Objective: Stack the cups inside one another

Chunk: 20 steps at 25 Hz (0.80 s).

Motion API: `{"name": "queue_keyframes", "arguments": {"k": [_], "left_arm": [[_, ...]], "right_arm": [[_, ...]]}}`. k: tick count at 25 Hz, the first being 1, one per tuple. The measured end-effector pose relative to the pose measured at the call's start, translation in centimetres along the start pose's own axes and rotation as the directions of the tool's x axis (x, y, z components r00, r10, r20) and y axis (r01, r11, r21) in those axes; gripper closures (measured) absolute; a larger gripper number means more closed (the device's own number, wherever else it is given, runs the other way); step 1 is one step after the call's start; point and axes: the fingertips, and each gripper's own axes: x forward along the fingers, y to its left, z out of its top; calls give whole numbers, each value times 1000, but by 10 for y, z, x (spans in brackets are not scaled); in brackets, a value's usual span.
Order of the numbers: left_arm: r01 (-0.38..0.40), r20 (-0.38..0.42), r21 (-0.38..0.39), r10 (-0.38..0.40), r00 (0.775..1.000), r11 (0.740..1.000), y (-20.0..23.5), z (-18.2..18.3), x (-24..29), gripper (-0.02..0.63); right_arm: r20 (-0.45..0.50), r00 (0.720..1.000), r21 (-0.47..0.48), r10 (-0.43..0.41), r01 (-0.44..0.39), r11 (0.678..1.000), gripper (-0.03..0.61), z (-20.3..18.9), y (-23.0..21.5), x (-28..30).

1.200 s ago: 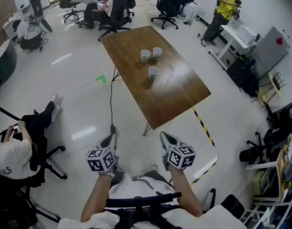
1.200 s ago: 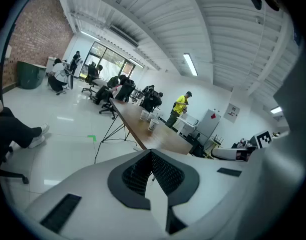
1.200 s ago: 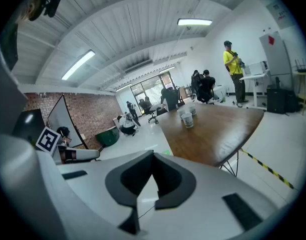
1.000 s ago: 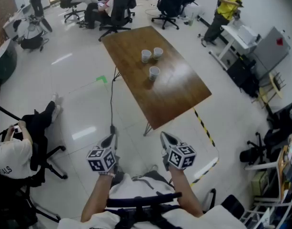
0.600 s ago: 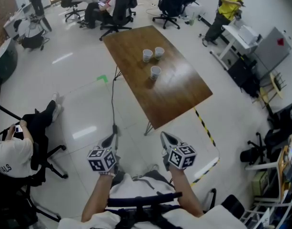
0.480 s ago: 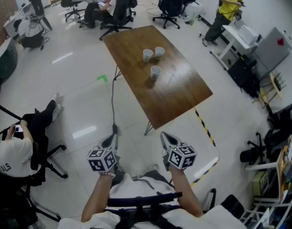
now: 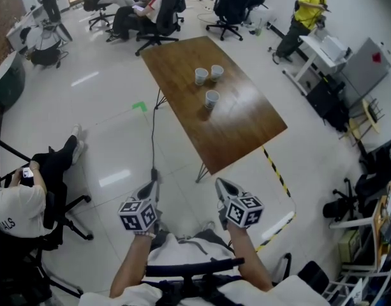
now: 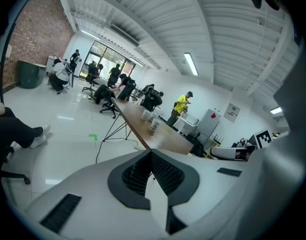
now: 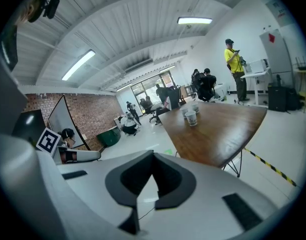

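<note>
Well ahead of both jaws, on the brown wooden surface (image 7: 243,123), stand the three white cups, none inside another. The lone cup (image 7: 212,99) is nearest the jaws, and the two cups (image 7: 201,76) beyond it sit just beside each other. The only writing we can read is "ALS" on the white shirt of a seated person (image 7: 16,204), off to the left of the left jaws. A grey cabinet (image 7: 364,69) far to the right bears a red diamond label. Against the earlier head views, surface and cups sit slightly lower and further right in the same arrangement, and both grippers keep their place. We see the left gripper (image 7: 147,189) and right gripper (image 7: 222,187) held side by side on outstretched forearms over the glossy floor (image 7: 118,139). They are tilted gently downward. Both jaws are pressed together with nothing between them.
</note>
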Motion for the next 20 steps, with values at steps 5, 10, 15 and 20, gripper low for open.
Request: {"name": "queue_keyframes", "arguments": {"k": [5,10,15,20], "left_arm": [[0,4,2,0,1000,1000,10,5,-5,617],[7,3,11,-7,1000,1000,24,10,-13,617],[18,-7,28,-18,1000,999,42,14,-23,617],[36,-21,50,-35,999,998,59,19,-32,617]], "right_arm": [[5,1000,5,1,-2,1000,580,-1,9,6],[15,1000,3,2,-2,1000,580,-3,25,16],[21,1000,9,-3,3,1000,580,-11,47,25],[22,1000,12,-3,3,1000,580,-21,70,35]]}}
